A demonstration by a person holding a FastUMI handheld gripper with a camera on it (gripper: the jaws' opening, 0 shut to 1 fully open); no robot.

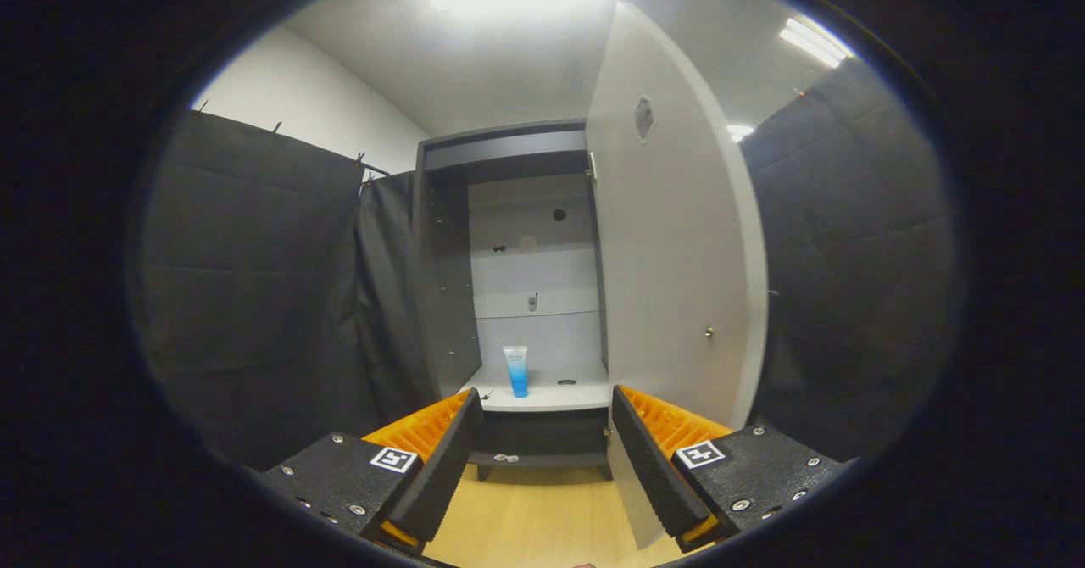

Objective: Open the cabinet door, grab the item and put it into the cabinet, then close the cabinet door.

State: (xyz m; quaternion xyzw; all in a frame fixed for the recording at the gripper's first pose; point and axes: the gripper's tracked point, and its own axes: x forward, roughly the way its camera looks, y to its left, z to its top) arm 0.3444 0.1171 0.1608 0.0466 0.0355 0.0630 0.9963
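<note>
From the gripper view, the gripper (542,458) was spread wide with nothing between its fingers. The cabinet door (670,280) stood swung open, and the blue tube (515,371) sat upright on the cabinet shelf (555,397) beyond them.

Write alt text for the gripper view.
A blue tube stands upright on a shelf inside an open cabinet, its door swung wide to the right. The tongs are open, empty, well short of the shelf.
</note>
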